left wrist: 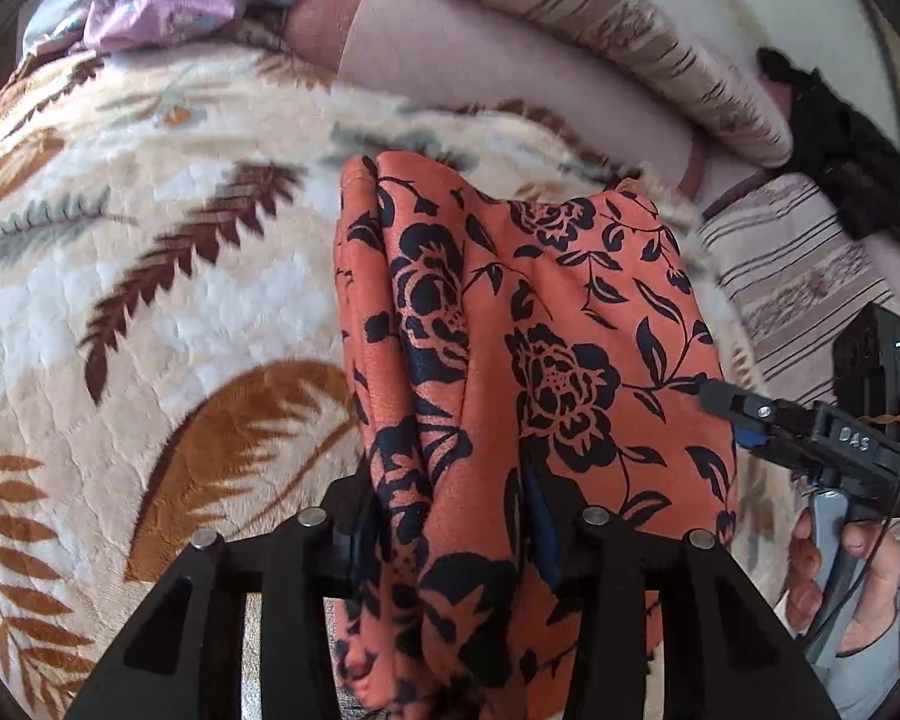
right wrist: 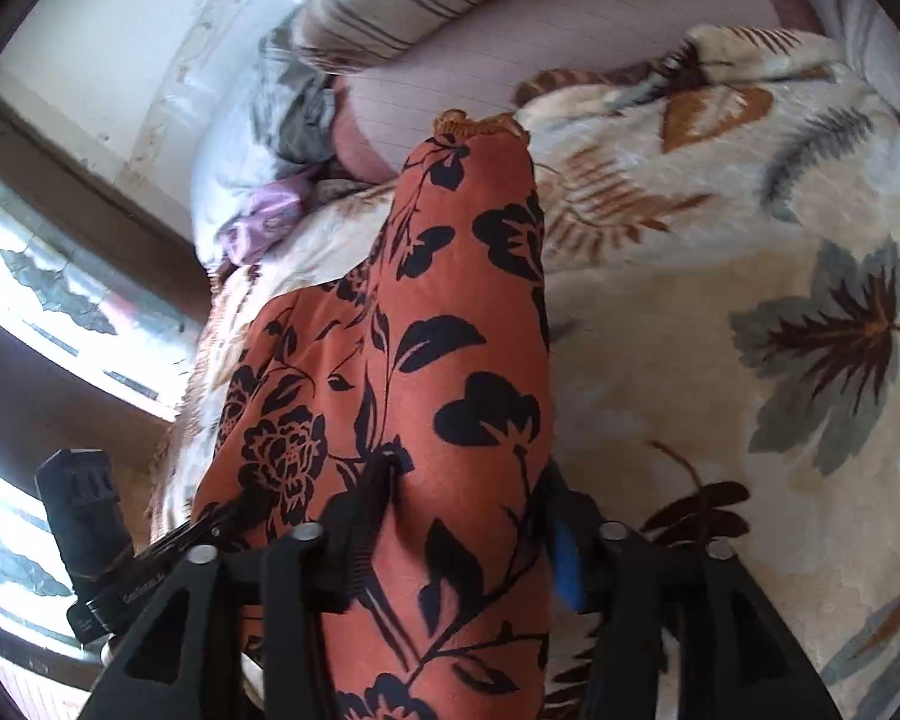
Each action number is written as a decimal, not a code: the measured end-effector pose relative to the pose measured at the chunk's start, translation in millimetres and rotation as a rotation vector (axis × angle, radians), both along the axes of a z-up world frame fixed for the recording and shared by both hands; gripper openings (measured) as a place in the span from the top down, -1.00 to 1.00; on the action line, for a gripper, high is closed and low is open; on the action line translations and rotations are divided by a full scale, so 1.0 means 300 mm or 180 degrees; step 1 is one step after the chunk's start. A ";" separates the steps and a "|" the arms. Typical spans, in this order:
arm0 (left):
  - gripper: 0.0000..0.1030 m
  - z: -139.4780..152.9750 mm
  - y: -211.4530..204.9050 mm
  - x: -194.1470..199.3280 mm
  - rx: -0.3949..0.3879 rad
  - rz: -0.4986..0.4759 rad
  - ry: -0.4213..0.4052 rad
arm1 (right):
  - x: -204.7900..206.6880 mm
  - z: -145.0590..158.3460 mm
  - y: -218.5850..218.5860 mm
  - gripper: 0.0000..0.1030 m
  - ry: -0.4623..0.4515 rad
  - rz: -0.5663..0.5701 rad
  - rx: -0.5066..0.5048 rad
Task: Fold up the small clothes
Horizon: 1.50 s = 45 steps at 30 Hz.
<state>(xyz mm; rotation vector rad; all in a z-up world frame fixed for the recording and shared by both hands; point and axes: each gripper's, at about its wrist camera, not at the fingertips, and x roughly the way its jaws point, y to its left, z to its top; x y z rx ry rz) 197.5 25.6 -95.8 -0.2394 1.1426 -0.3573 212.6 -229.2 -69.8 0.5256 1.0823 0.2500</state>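
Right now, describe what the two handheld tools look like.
Both are matte black. The left tool and the right tool each show angular black finger mounts with round silver pins. Seen from the left wrist view, the right one has white lettering, a grey trigger lever, a thin black cable and a blue pad.

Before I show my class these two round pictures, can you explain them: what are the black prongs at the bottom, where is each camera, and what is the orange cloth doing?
No robot here: a person holds a hand-worked gripper in each hand, each carrying a fisheye camera looking along its two fingers. One picture is from the left gripper, the other from the right gripper; the black prongs are their fingers. Both appear to grip the orange cloth, a small floral-printed garment, which hangs lifted over a leaf-patterned blanket on a bed. In the left view you also see the other gripper and a hand holding it.
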 end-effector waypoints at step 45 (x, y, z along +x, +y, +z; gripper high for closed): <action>-0.86 0.345 0.029 -0.561 0.0751 0.0553 -0.1058 | -0.586 0.245 0.285 -1.00 -0.0673 -0.0223 -0.1836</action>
